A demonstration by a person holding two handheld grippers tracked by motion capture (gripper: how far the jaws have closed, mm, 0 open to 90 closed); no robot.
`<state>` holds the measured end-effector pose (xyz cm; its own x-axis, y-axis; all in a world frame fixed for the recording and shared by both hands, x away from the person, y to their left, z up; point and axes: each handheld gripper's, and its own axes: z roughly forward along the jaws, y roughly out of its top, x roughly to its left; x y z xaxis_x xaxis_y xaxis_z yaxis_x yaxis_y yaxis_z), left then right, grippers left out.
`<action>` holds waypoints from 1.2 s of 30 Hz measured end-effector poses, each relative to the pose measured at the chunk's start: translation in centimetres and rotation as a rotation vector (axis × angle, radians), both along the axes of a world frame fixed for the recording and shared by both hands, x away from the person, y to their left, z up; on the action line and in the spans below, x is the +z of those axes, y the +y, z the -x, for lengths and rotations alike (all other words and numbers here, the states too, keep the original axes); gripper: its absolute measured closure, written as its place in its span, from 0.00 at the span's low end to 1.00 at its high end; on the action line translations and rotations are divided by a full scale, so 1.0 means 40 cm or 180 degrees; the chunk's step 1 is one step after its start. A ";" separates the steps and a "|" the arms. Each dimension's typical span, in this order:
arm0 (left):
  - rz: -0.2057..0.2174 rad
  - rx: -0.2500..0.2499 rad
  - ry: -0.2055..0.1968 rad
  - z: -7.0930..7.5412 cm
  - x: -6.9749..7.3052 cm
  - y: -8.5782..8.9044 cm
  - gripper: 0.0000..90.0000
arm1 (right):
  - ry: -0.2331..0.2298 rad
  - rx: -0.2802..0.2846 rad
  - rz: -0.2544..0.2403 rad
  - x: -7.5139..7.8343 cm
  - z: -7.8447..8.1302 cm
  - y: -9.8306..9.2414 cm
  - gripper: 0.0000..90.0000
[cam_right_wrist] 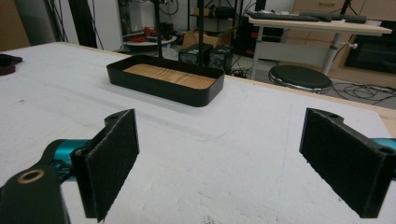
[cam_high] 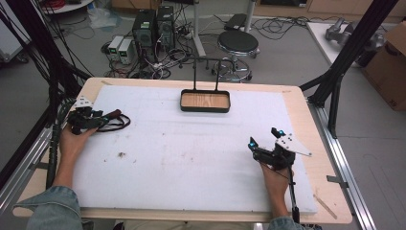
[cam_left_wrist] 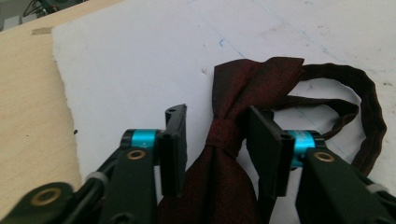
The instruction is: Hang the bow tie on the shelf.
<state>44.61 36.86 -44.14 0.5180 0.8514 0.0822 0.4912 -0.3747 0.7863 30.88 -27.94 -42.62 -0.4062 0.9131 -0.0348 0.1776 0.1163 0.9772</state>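
Treat the bow tie as light, soft and limp: it lies on the desk between your left gripper's spread fingers, so pinch its firm central knot; your right gripper's fingers stand spread, empty.

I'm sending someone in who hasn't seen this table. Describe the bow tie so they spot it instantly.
Start at the white mat covering the wooden table and go to its far left corner, by the person's left hand. There the left tool straddles the bow tie, one jaw on each side of its knot. It is the only dark red fabric piece, with a looped strap.
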 end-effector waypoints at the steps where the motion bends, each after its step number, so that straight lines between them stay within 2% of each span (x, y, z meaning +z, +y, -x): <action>1: -0.0004 -0.0015 0.0010 0.000 0.000 0.000 0.70 | 0.0022 0.0001 -0.0017 0.000 0.001 0.001 0.12; 8: 0.0015 -0.0060 0.0054 -0.001 -0.001 0.000 0.79 | 0.0018 0.0004 -0.0002 0.000 0.000 0.000 0.12; 16: 0.0220 -0.0068 0.0056 0.004 0.004 0.011 0.84 | 0.0024 -0.0005 -0.0005 -0.001 0.000 0.001 0.12; 21: 0.0356 -0.0152 -0.0065 0.011 0.023 0.000 0.85 | 0.0028 0.0004 -0.0020 -0.001 -0.001 0.002 0.12; 24: 0.0364 -0.0213 -0.0160 0.017 0.043 -0.019 0.85 | 0.0024 0.0011 -0.0021 -0.001 -0.001 0.002 0.12; 26: 0.0418 -0.0246 -0.0214 0.020 0.057 -0.031 0.85 | 0.0019 0.0013 -0.0020 -0.001 -0.002 0.001 0.12; 36: 0.0708 -0.0483 -0.0494 0.024 0.150 -0.122 0.85 | 0.0034 0.0031 -0.0060 -0.001 -0.002 -0.001 0.12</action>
